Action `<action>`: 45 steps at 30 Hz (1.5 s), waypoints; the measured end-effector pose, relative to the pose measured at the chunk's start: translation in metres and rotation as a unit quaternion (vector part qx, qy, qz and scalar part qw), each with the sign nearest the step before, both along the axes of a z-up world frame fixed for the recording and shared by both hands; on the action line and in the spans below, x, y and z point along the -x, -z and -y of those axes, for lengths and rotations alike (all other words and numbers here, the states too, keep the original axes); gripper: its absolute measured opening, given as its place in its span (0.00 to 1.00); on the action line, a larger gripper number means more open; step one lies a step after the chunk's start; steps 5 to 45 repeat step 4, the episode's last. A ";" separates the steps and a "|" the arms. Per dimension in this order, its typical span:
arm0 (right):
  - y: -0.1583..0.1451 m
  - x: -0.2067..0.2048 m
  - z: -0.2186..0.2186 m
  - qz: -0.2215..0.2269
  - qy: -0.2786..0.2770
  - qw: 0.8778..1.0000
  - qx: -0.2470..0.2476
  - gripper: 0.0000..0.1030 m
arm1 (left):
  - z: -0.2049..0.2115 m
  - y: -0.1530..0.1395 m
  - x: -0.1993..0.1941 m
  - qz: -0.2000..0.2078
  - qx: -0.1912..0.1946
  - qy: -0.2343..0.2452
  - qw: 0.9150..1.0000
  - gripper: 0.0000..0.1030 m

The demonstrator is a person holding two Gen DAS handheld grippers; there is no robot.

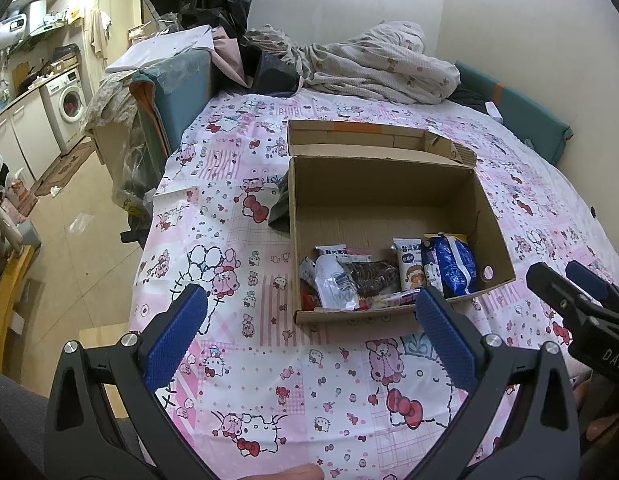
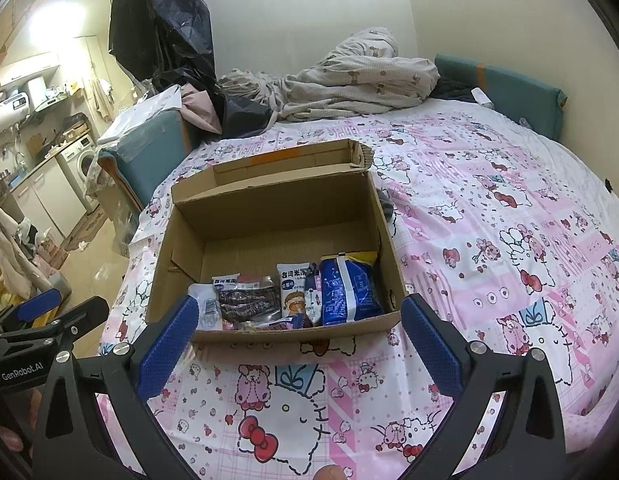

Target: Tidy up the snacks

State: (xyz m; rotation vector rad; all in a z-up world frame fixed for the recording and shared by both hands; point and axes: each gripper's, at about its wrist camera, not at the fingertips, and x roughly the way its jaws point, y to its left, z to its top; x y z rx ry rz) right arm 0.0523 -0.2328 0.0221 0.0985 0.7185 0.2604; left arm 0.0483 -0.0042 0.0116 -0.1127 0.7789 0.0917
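Note:
An open cardboard box [image 1: 349, 196] [image 2: 277, 216] stands on a pink cartoon-print sheet. Several snack packets lie along its near wall: a blue packet [image 1: 455, 266] [image 2: 347, 292], a white packet with a cartoon face [image 1: 409, 266] [image 2: 292, 290], a dark brown packet [image 1: 371, 276] [image 2: 245, 300] and a clear white packet [image 1: 333, 284]. My left gripper [image 1: 309, 304] is open and empty, just short of the box's near wall. My right gripper [image 2: 299, 312] is open and empty, also in front of the box; it shows at the right of the left wrist view [image 1: 565, 276].
The sheet [image 2: 489, 220] covers a bed. Crumpled bedding [image 1: 373, 68] and dark clothes [image 2: 245, 112] are heaped at the far end by a teal headboard [image 2: 517, 92]. A dark cloth [image 1: 279, 208] lies beside the box. The floor and a washing machine [image 1: 71, 102] are to the left.

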 end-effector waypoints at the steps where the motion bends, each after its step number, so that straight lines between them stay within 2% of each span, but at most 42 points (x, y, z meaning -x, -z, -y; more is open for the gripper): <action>1: 0.000 0.000 0.001 0.000 0.000 1.000 0.000 1.00 | 0.001 0.000 -0.001 0.000 0.000 0.000 1.000 1.00; 45: 0.000 0.000 0.001 0.000 0.000 1.000 0.001 1.00 | 0.001 0.003 -0.001 -0.004 0.001 0.000 1.000 1.00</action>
